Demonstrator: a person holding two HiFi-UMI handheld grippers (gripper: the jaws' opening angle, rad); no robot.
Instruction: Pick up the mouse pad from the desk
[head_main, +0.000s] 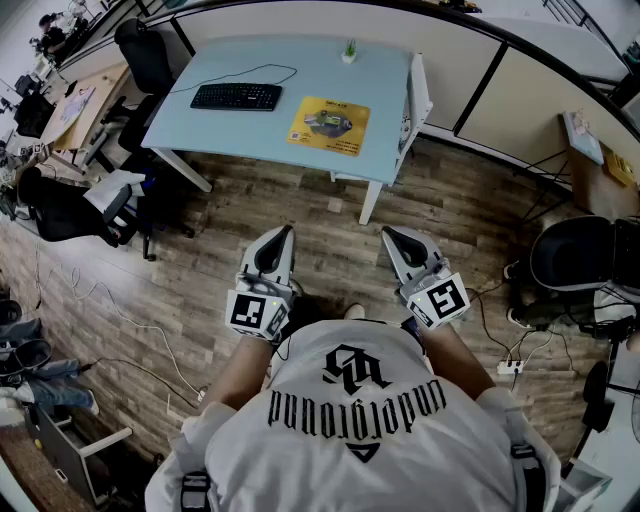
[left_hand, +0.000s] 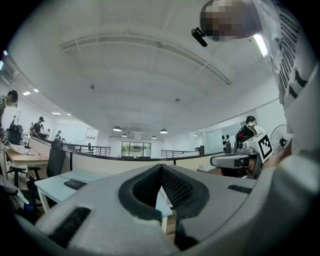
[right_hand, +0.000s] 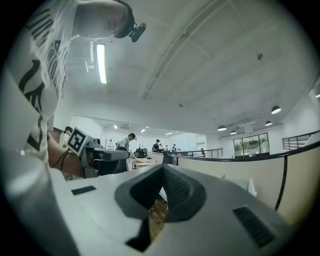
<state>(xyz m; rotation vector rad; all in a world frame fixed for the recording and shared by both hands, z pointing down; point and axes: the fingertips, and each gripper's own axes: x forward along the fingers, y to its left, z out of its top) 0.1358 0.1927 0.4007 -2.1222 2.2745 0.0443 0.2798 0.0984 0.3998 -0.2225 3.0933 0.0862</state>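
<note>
In the head view the yellow mouse pad lies flat on the light blue desk, to the right of a black keyboard. I hold both grippers level, close to my body, above the wooden floor and well short of the desk. The left gripper is shut with nothing in it; its tips meet in the left gripper view. The right gripper is likewise shut and empty, and its jaws are together in the right gripper view. The mouse pad shows in neither gripper view.
A small green bottle stands at the desk's far edge. Black office chairs sit at the far left, the left and the right. A power strip with cables lies on the floor. A low partition runs behind the desk.
</note>
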